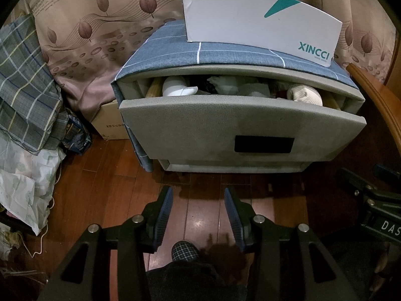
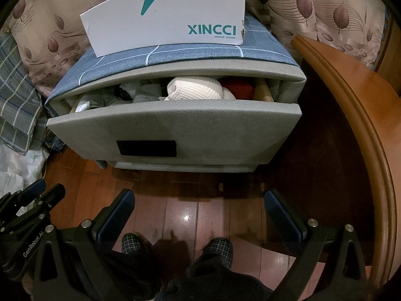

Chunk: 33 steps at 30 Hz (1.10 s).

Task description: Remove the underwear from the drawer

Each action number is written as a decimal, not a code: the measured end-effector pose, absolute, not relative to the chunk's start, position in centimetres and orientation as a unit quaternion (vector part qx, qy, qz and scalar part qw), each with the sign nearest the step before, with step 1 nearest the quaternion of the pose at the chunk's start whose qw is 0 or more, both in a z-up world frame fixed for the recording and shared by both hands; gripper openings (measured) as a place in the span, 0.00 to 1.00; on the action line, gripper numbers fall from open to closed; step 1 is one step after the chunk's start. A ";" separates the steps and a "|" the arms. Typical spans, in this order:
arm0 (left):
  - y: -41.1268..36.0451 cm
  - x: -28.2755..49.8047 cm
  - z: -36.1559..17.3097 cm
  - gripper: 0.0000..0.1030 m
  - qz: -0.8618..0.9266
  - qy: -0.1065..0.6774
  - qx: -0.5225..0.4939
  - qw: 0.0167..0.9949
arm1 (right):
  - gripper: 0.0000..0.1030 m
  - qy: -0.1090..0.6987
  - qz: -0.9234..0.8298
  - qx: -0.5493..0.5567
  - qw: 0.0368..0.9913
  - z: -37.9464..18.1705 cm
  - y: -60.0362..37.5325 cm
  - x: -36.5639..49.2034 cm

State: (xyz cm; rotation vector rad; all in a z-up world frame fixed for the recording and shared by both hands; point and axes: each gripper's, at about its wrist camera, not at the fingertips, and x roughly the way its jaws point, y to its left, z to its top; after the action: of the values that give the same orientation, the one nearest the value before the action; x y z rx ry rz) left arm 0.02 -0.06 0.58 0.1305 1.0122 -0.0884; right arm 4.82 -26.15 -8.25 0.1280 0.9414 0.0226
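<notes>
Left wrist view. The grey drawer [image 1: 240, 128] of a low cabinet [image 1: 250, 71] stands pulled partly out, and rolled and folded underwear [image 1: 179, 88] fills the gap behind its front panel. A dark rectangular handle recess [image 1: 264, 144] sits low on that panel. A white shoe box [image 1: 258, 22] rests on the blue checked cloth [image 1: 163, 47] covering the cabinet top. The left gripper [image 1: 198, 195] hangs in front of the drawer, above the wooden floor [image 1: 200, 215], its fingers [image 1: 166, 200] apart with nothing between them.

Right wrist view. The same drawer [image 2: 175, 128] is seen from its right side; a white ribbed bundle [image 2: 195, 87] and a red piece [image 2: 238, 86] lie at the open top. The right gripper [image 2: 199, 200] hangs before the drawer, fingers [image 2: 275, 205] spread wide and empty. The left gripper [image 2: 30, 200] shows to the drawer's lower left. A wooden bed frame [image 2: 351, 105] curves along the drawer's right.
</notes>
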 end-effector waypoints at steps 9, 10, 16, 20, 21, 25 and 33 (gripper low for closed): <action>-0.1 0.3 0.8 0.42 -0.042 0.482 0.054 0.873 | 0.99 0.452 0.012 0.067 0.890 -8.2 -26.4 4.8; -0.2 0.3 0.8 0.42 -0.042 0.482 0.054 0.873 | 0.99 0.451 0.012 0.067 0.890 -8.2 -26.4 4.8; -0.1 0.2 0.9 0.42 -0.043 0.478 0.051 0.876 | 0.99 0.447 0.013 0.065 0.892 -8.2 -26.4 4.7; 0.3 0.0 1.5 0.42 -0.045 0.468 0.039 0.882 | 0.99 0.441 0.013 0.070 0.895 -7.9 -26.5 4.6; 0.3 0.0 1.7 0.42 -0.048 0.462 0.037 0.885 | 0.99 0.440 0.017 0.075 0.895 -7.8 -26.6 4.6; 0.5 0.7 2.7 0.42 -0.054 0.449 0.037 0.891 | 0.99 0.437 0.029 0.085 0.895 -7.1 -27.0 5.2; 0.9 5.2 4.2 0.42 -0.051 0.431 0.054 0.899 | 0.99 0.426 0.029 0.074 0.901 -5.1 -28.1 8.6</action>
State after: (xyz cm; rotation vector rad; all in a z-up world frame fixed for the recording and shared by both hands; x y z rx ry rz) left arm 5.18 0.92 4.20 0.1108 0.8925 -0.1059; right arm 8.60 -28.15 -5.08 0.1528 0.8813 0.0595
